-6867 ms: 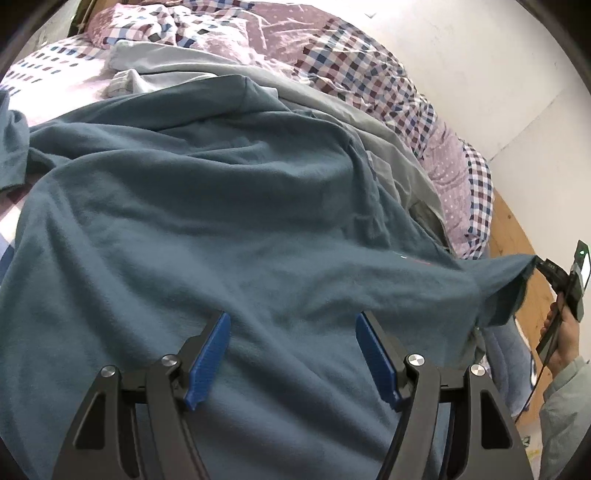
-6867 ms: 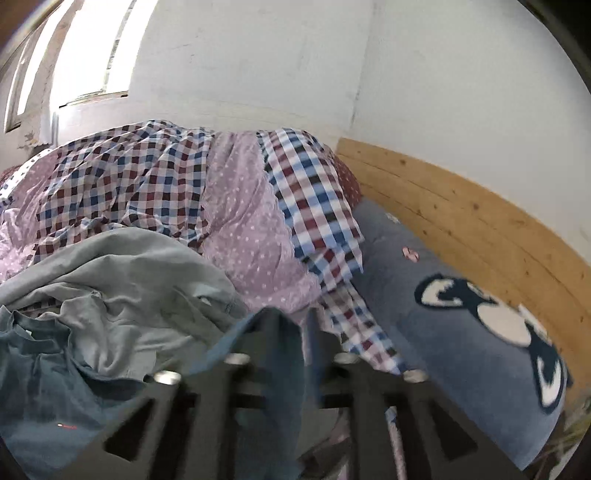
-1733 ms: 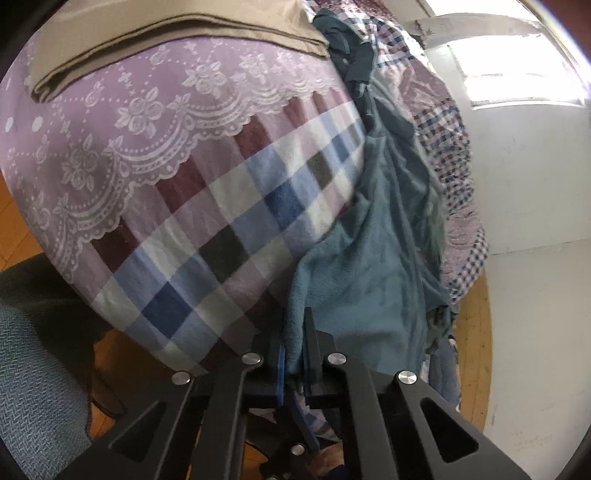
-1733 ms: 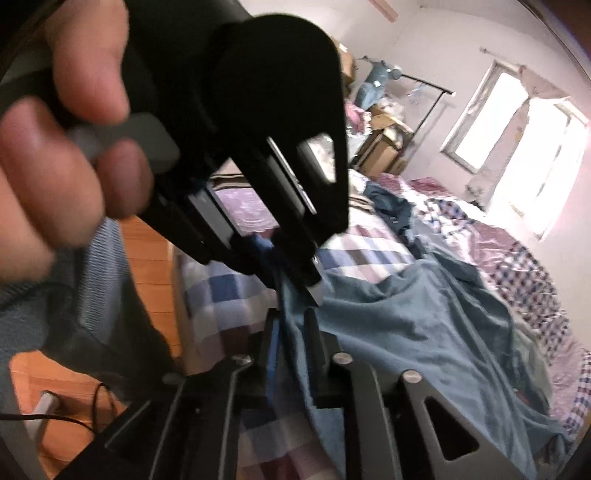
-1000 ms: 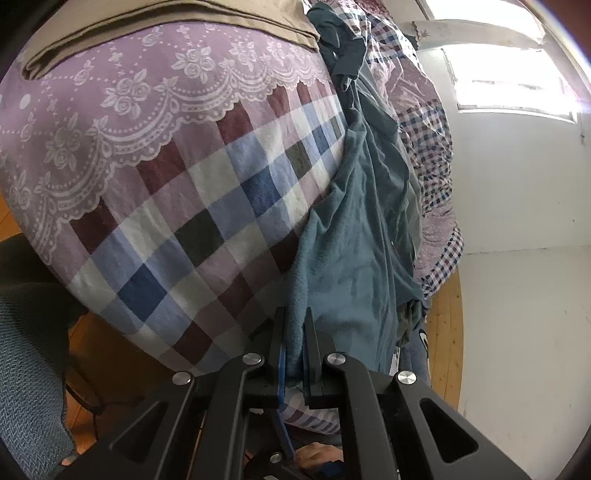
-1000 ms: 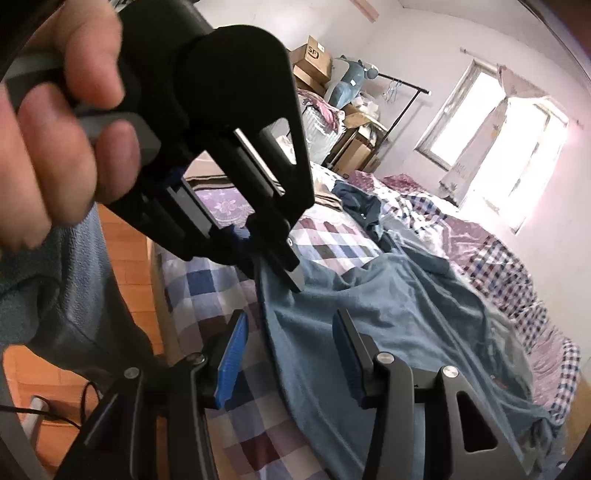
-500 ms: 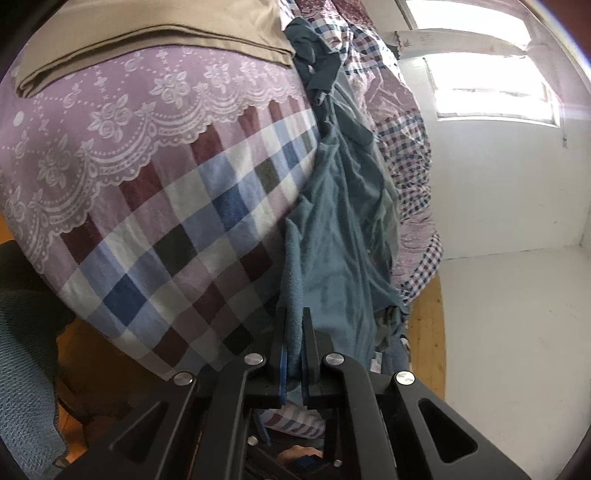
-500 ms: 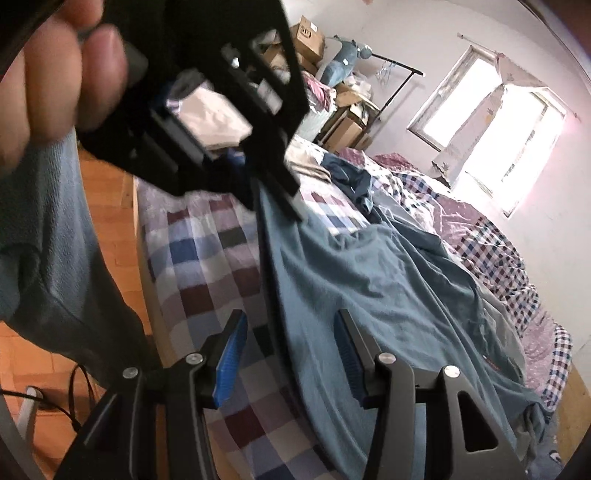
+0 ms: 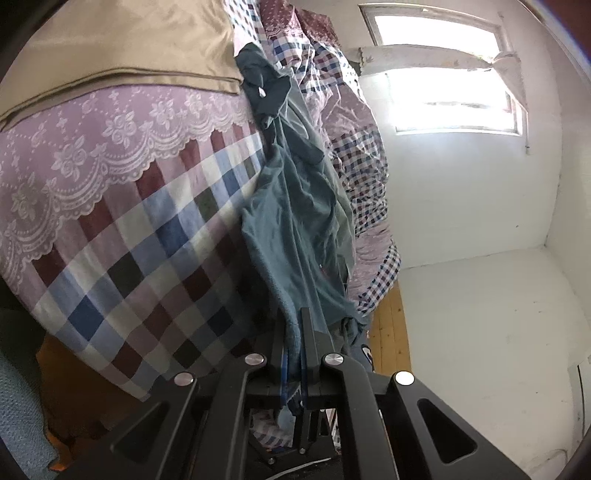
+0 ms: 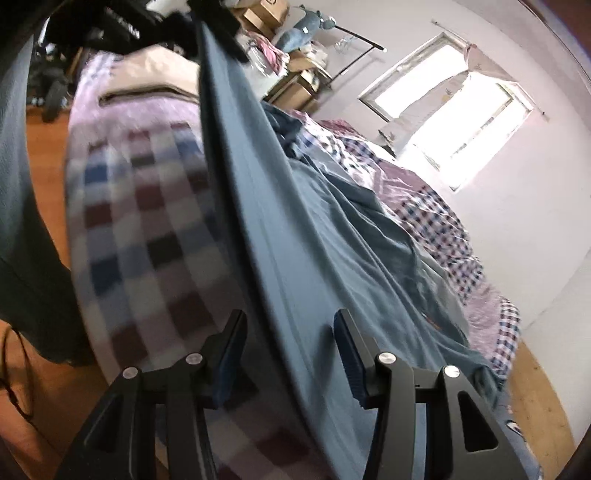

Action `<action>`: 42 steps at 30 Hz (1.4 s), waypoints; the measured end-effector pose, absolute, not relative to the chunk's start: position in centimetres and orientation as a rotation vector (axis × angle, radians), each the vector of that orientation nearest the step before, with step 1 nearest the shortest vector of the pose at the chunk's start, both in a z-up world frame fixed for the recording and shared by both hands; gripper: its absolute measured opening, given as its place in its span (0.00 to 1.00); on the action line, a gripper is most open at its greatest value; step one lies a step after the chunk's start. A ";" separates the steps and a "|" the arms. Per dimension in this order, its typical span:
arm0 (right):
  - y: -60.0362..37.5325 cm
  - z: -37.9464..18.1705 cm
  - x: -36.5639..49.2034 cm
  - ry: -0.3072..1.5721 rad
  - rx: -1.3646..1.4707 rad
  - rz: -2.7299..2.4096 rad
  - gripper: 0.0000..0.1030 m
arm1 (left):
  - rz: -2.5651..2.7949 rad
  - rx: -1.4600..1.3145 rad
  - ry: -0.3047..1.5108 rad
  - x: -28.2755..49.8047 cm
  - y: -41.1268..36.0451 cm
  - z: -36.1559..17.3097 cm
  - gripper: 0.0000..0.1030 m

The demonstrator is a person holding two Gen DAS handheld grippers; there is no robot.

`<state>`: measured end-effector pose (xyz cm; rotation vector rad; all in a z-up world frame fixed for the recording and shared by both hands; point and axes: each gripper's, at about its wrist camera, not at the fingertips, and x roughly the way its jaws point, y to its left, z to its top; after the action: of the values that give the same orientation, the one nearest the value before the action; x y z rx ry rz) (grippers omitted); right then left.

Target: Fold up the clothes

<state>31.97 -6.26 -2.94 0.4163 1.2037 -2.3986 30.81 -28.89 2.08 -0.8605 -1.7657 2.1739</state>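
A teal blue garment (image 9: 295,206) lies stretched along the bed over the checked bedspread (image 9: 147,258). My left gripper (image 9: 293,332) is shut on the garment's edge at the near side of the bed. In the right wrist view the garment (image 10: 314,229) runs as a taut edge from the left gripper at the top left (image 10: 177,22) down between my right gripper's (image 10: 288,332) open blue pads; the cloth's edge passes between them without being pinched.
A folded tan cloth (image 9: 122,55) lies on the bed's lace-edged purple sheet. A crumpled checked quilt (image 9: 354,158) lies beyond the garment. A window (image 10: 454,99), cardboard boxes and a clothes rack (image 10: 295,44) stand at the back. Wooden floor (image 10: 535,384) surrounds the bed.
My right gripper let go of the garment's edge about a second ago and has slid away along it. My left gripper stays shut on the cloth and has lifted it, tautening the edge.
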 end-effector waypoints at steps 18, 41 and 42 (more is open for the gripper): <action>8.6 -5.0 30.8 1.704 0.465 -2.446 0.51 | 2.266 -0.750 -1.751 29.5 -28.5 3.9 0.02; 22.2 -8.0 31.8 2.119 0.468 -2.202 0.35 | 2.326 -0.808 -1.731 28.2 -27.0 3.5 0.02; 22.2 -8.2 31.8 2.127 0.457 -2.188 0.33 | 2.330 -0.813 -1.727 28.1 -27.0 3.5 0.02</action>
<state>31.82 22.22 -8.17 0.4567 2.1274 -2.1884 28.12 -26.96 3.49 -0.8126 -1.7271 2.3299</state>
